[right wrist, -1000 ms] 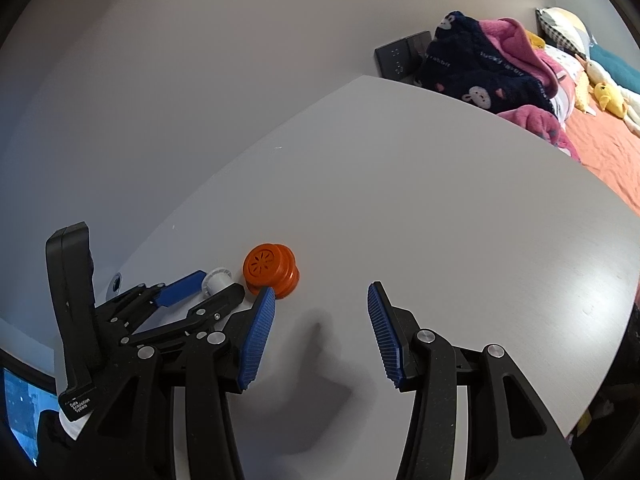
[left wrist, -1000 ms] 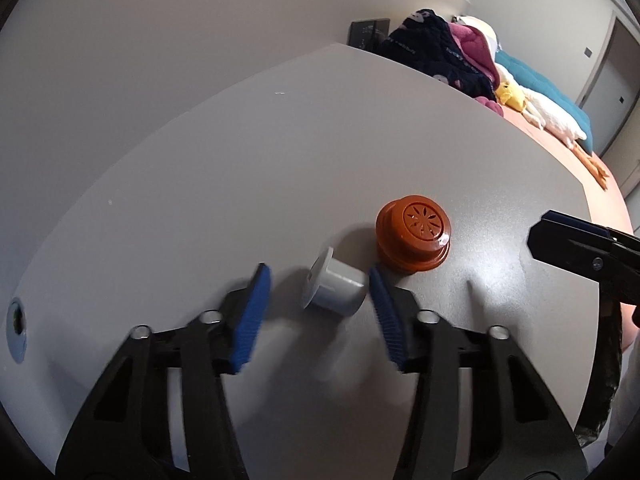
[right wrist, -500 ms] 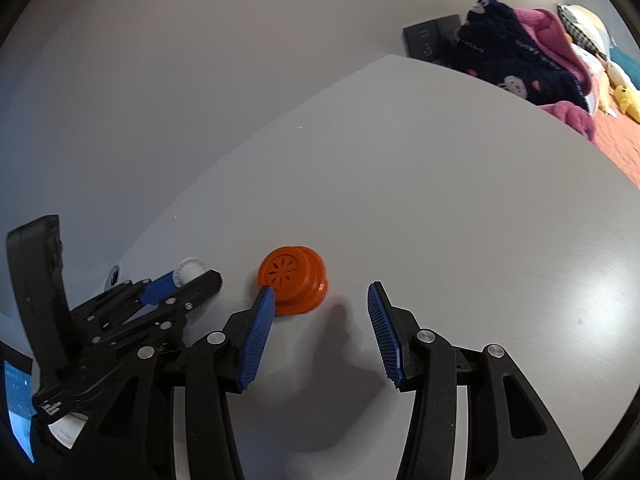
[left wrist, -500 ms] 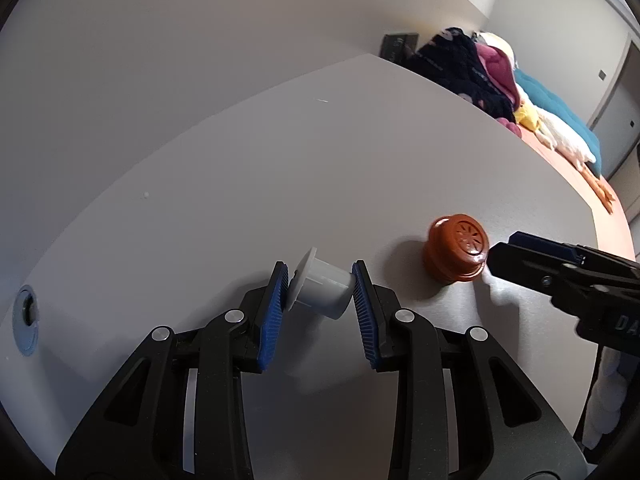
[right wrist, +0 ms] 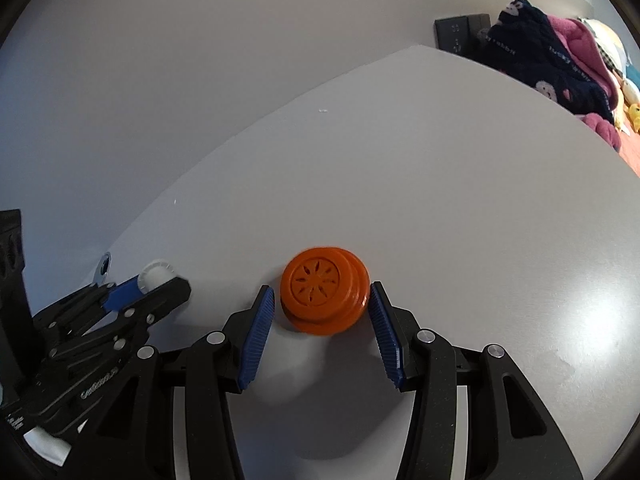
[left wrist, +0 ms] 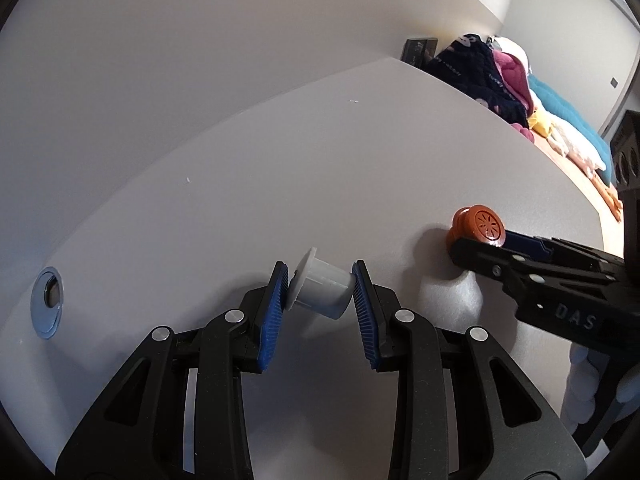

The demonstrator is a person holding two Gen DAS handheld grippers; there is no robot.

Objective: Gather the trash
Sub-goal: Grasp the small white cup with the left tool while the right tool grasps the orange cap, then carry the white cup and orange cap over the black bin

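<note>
Grey table, left tongs clamping white cap, right tongs wide around orange lid

The spool lies left of the cap on the table.

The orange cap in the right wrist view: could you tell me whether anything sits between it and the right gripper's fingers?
Nothing visible does. The orange cap already lies on the table between the right gripper's open fingers, with bare table on both sides. The left gripper, shut on the white cap, stays off to the left.
</note>
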